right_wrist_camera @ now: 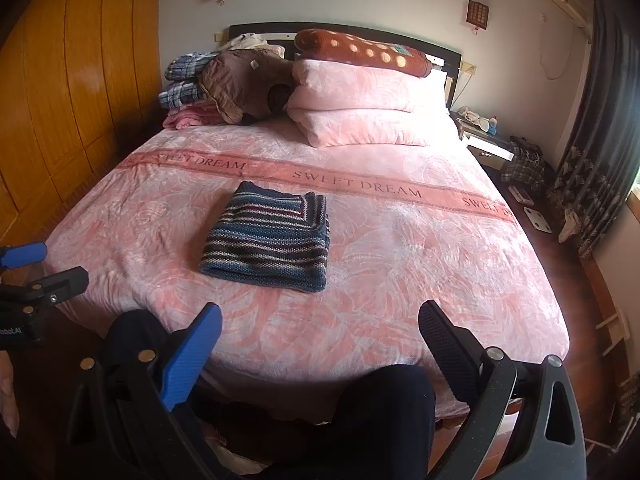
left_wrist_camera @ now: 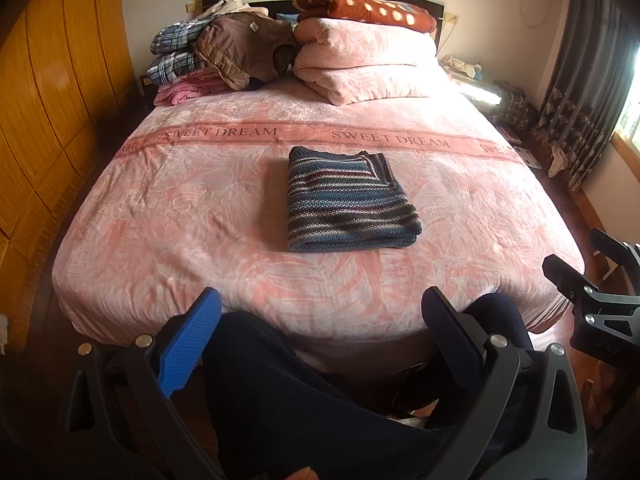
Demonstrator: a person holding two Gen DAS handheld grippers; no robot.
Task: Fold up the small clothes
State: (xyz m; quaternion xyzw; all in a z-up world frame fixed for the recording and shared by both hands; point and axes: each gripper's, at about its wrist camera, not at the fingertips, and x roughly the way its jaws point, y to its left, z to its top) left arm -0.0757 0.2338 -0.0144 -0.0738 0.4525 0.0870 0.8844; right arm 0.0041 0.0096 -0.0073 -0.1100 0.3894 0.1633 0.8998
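Both grippers, left (left_wrist_camera: 322,312) and right (right_wrist_camera: 320,324), agape, folded sweater (left_wrist_camera: 348,200), bedspread (left_wrist_camera: 160,208) reading "SWEET DREAM"

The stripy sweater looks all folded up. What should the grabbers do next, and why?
Probably nothing more than staying back: the striped sweater lies folded in a neat square on the bed, and the left gripper and right gripper are both open, empty and clear of it.
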